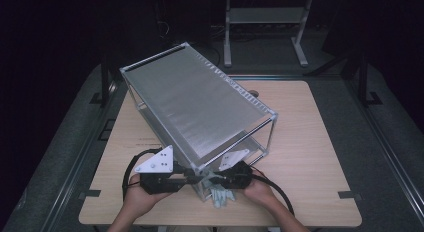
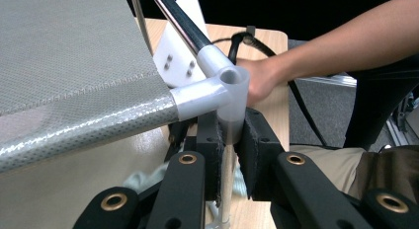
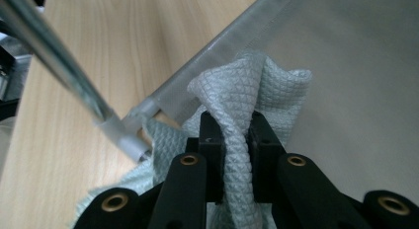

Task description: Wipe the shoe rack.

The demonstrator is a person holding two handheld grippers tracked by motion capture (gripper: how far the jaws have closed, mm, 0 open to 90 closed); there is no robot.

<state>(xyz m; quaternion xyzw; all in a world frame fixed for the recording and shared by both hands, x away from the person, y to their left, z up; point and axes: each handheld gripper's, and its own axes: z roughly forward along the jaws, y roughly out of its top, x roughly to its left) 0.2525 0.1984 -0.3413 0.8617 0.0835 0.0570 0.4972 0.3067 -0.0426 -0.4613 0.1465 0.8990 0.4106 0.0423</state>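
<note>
The cloth point(image 3: 237, 110), pale green and bumpy, sits at the table's point(image 1: 320, 157) near edge, at 6 o'clock from the big rack point(image 1: 195, 107), and the right gripper point(image 3: 236, 140) pinches a fold of it tight. The left gripper point(image 2: 231, 135) squeezes the rack's corner post point(image 2: 232, 103), at 9 o'clock from the cloth. The rack's grey shelf point(image 3: 346, 66) and a metal bar point(image 3: 54, 56) crowd close around the cloth.

Your left gripper point(image 1: 187, 181) sits at the worktop's near edge, jaws clamped on a white corner post point(image 2: 232, 110). Your right gripper point(image 1: 220, 181) faces it close by, jaws pinched tight on a pale cloth point(image 3: 242, 115). Both forearms reach in low.
</note>
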